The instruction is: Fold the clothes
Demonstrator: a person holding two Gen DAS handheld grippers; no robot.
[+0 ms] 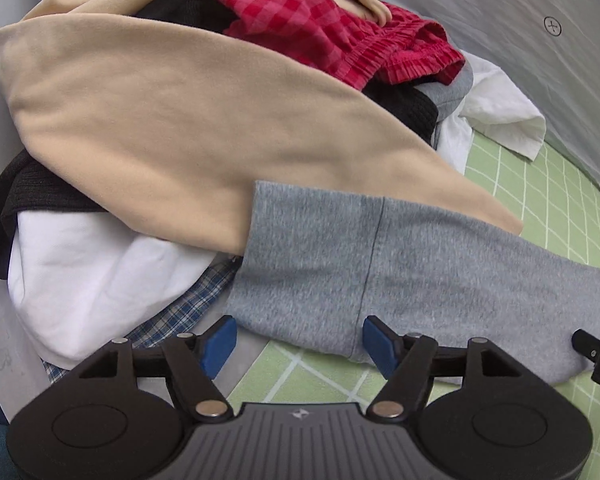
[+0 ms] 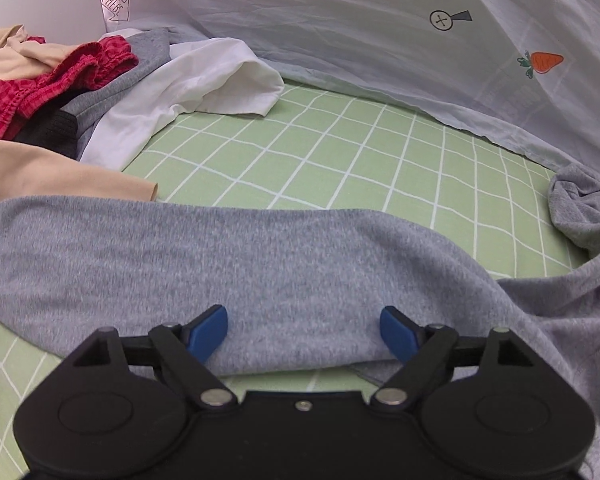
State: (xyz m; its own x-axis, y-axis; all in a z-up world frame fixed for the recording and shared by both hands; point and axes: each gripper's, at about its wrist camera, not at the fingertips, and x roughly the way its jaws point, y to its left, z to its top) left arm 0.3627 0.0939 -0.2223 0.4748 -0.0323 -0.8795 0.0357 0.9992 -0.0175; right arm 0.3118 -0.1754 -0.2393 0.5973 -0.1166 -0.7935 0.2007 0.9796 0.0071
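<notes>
A grey knit garment [image 2: 260, 256] lies stretched across the green checked sheet [image 2: 340, 152], and its cuffed end [image 1: 340, 264] shows in the left wrist view. My left gripper [image 1: 299, 342] is open at the near edge of that cuffed end, blue pads apart, nothing between them. My right gripper [image 2: 303, 338] is open too, its pads spread either side of the grey fabric's near edge. A crumpled part of the grey garment [image 2: 580, 208] bunches at the right.
A heap of clothes sits at the left: a beige top [image 1: 160, 120], red checked shorts [image 1: 320, 32], a black knit [image 1: 404, 108], white shirts [image 1: 84, 272] and blue plaid cloth [image 1: 188, 308]. A pale sheet with printed marks [image 2: 420, 40] hangs behind.
</notes>
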